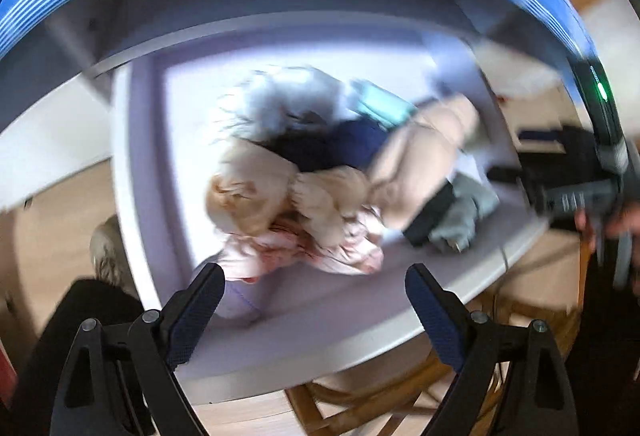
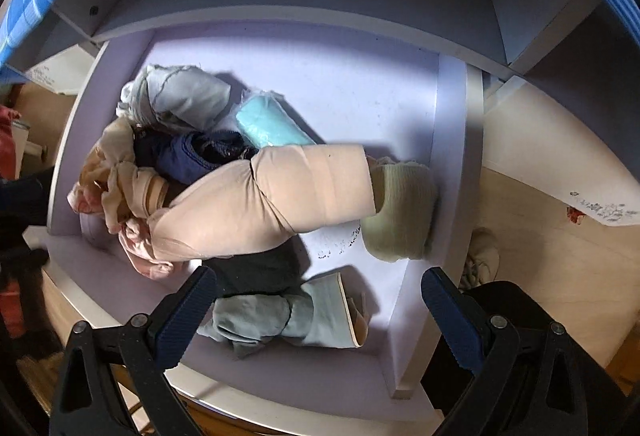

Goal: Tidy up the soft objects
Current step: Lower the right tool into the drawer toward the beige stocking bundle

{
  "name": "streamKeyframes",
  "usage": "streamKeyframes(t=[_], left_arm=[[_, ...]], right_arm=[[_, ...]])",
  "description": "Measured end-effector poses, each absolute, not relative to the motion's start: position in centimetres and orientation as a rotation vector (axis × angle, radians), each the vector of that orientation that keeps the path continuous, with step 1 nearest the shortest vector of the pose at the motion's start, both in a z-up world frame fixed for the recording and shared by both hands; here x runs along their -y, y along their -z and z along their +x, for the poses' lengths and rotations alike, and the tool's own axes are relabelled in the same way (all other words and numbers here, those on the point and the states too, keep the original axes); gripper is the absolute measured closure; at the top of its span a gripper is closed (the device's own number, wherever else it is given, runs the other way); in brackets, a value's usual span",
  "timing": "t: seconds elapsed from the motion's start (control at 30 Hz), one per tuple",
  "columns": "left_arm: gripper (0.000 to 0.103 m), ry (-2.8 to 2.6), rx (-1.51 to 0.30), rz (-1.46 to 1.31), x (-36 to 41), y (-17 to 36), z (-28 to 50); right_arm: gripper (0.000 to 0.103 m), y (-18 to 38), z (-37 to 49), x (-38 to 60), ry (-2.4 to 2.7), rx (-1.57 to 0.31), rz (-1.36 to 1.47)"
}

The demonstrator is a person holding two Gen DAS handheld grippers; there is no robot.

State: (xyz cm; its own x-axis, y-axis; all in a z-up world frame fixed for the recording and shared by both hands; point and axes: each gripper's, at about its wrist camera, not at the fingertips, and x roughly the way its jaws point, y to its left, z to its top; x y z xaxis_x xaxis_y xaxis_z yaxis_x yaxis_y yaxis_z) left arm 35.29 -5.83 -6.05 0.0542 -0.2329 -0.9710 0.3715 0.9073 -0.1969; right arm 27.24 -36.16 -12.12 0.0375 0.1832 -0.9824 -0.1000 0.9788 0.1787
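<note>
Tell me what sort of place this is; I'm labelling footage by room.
Probably a home bedroom or closet: a white open drawer holds rolled soft garments, such as a beige rolled stocking bundle and a turquoise folded cloth, above pale wooden flooring.

**Pale drawer, mixed soft colours**

The drawer (image 2: 256, 47) is pale lilac-white. In it lie a beige roll (image 2: 280, 195), a turquoise roll (image 2: 268, 123), a pale green bundle (image 2: 404, 211), a navy cloth (image 2: 192, 155), a pink cloth (image 2: 140, 252) and a grey-blue garment (image 2: 260, 320). The grippers' pads (image 2: 184, 320) are dark blue, ridged.
</note>
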Motion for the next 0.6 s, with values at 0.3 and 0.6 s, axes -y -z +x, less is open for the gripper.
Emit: streamKeyframes(t=[0.3, 0.6], left_arm=[[0.01, 0.17, -1.336, 0.111, 4.4, 5.6, 32.8], [0.01, 0.096, -1.245, 0.085, 3.2, 4.4, 32.8]], right_arm=[[0.0, 12.5, 26.6, 35.2, -0.234, -1.557, 0.091], [0.0, 12.9, 26.9, 34.4, -0.25, -1.577, 0.204]])
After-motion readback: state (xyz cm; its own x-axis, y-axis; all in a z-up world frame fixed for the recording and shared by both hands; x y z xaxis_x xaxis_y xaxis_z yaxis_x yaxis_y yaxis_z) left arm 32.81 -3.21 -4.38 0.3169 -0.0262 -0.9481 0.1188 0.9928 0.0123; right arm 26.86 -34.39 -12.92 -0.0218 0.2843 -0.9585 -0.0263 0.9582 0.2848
